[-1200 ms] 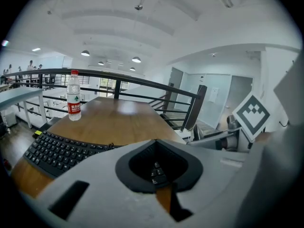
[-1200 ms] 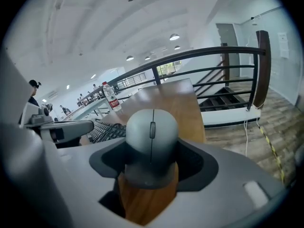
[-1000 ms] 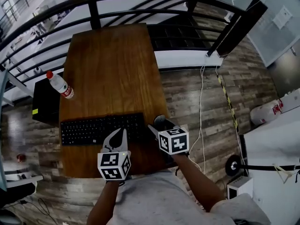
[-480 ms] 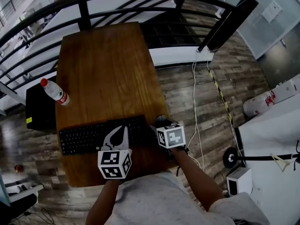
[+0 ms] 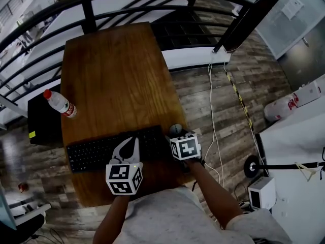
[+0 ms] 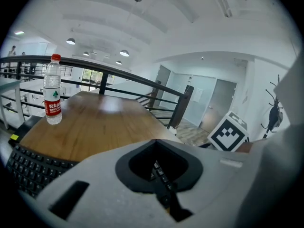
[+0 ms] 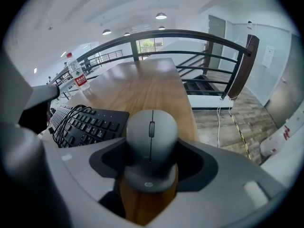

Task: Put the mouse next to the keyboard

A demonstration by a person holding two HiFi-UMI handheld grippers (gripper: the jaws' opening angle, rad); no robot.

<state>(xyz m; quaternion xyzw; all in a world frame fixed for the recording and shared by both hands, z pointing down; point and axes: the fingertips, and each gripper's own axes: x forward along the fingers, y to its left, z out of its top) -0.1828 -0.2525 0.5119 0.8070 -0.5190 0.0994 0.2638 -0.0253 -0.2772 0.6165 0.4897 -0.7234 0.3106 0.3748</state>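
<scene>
Grey rounded computer mouse sits pinched between the two grey jaws of my right gripper, which close in on its rear flanks while its scroll wheel points away from the camera. It lies low over the long brown wooden table, with wood showing just beneath its tail. From the head view, the mouse is just off the right end of the flat black keyboard, close to the table's right edge. A coil of thin black cable lies on the keyboard's near keys. My left gripper hangs over the keyboard with its jaws brought together on nothing, and a few black keys are visible through the gap behind them. A clear plastic water bottle with a red cap and red label stands upright at the table's left edge, well apart from both grippers. A dark metal railing curves beyond the far end.
</scene>
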